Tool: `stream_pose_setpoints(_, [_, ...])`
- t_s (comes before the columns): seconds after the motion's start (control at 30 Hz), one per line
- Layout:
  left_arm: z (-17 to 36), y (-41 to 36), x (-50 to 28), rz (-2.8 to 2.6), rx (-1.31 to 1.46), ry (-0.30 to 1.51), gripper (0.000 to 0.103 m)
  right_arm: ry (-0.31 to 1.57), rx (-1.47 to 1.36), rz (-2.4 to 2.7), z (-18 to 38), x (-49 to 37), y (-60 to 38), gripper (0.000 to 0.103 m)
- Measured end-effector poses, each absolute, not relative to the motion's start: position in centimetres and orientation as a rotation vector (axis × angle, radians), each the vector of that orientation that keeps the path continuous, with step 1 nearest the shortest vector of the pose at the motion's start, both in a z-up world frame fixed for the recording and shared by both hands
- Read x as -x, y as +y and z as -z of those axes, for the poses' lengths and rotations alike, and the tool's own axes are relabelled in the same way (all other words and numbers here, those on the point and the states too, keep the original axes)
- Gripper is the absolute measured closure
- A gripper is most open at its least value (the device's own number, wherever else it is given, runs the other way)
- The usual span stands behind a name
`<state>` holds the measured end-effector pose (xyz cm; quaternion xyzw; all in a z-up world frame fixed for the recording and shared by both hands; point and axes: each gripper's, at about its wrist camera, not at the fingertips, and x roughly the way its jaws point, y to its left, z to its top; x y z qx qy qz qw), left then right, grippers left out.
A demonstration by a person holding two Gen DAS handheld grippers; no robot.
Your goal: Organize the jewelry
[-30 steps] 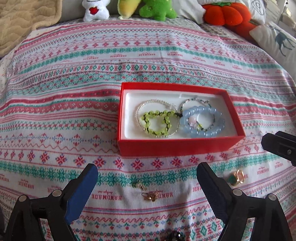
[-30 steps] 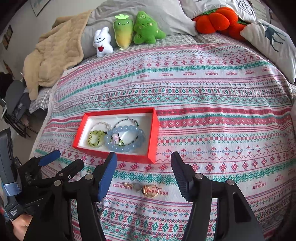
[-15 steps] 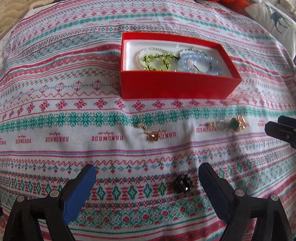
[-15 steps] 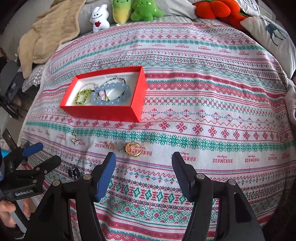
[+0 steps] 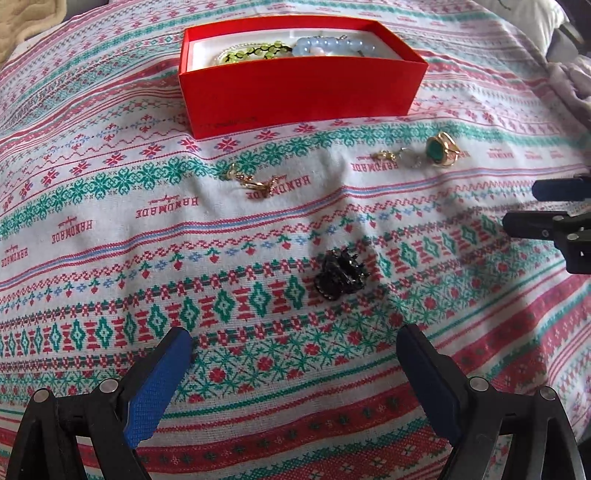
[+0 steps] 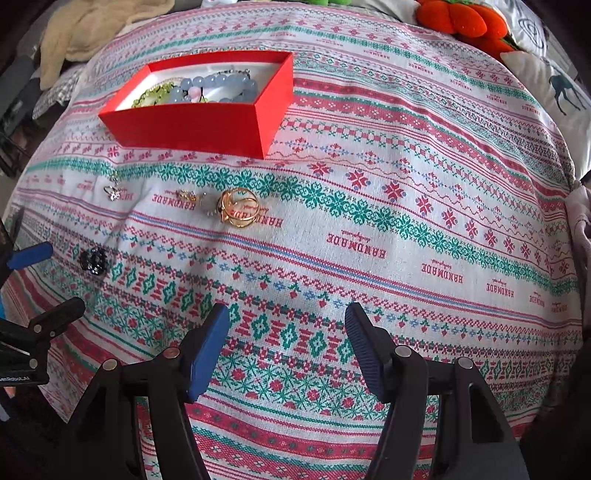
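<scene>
Left gripper [image 5: 295,345]: you hold it low over the patterned bedspread [image 5: 110,229]. Its fingers [image 5: 159,384] are spread wide and they grip nothing. In the right wrist view you see it at the left edge [image 6: 37,280], also spread.

Right gripper [image 6: 286,343]: your fingers [image 6: 205,347] here are also spread apart, with only cloth between them. It hangs above the bedspread, nearer to you than the jewelry.

Black brooch [image 5: 340,275]: a dark, spiky piece that lies on the bedspread just in front of the left gripper, a little to the right of its middle line. It touches neither finger.

Red box [image 5: 301,86]: it stands on the bed behind the loose pieces. Inside you see a green bead bracelet [image 5: 258,53] and a pale blue bead bracelet [image 5: 328,46], side by side on the white lining.

Green-stone ring [image 5: 441,149]: a gold ring that lies on the cloth in front of the right part of the box. From the right wrist view its gold band [image 6: 238,210] faces you.

Small pieces beside the ring: a little gold piece [image 5: 384,156] and a pale, clear one [image 5: 410,158] lie just to the left of it; I cannot tell what kind they are.

Gold earrings [image 5: 255,181]: they are small and lie together on the cloth in front of the left part of the box, well apart from the ring.

Far side of the bed: an orange plush pumpkin [image 6: 461,18] and a pillow with a deer print [image 6: 554,92].
</scene>
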<state>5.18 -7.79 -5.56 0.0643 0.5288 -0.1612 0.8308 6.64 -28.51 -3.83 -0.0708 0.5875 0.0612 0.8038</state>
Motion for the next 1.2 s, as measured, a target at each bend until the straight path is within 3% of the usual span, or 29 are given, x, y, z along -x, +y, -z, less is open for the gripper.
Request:
stream_pose_setpoints(0.2, [5.6,-8.4,-5.1,0.408,-0.086,1.102,0.011,1.271,0.155,-0.126,4.3,-6.4,-29.1,0.034])
stream_pose_setpoints(0.5, [6.3,-10.7,-5.9,0.421,-0.064,1.067,0.033,1.27,0.167,-0.116,4.8,-6.2,-29.5,0.03])
stream_pose_setpoints(0.7, [6.6,-11.7,-7.1,0.391,-0.072,1.047,0.055,1.271,0.166,-0.115,5.1,-6.0,-29.4,0.03])
stream_pose_setpoints(0.83, [6.6,-12.0,-7.7,0.397,-0.064,1.052,0.076,1.27,0.167,-0.116,5.2,-6.0,-29.3,0.03])
stream_pose_setpoints(1.2, [5.8,-11.2,-7.6,0.369,-0.077,1.055,0.076,1.258,0.156,-0.111,5.0,-7.6,-28.5,0.03])
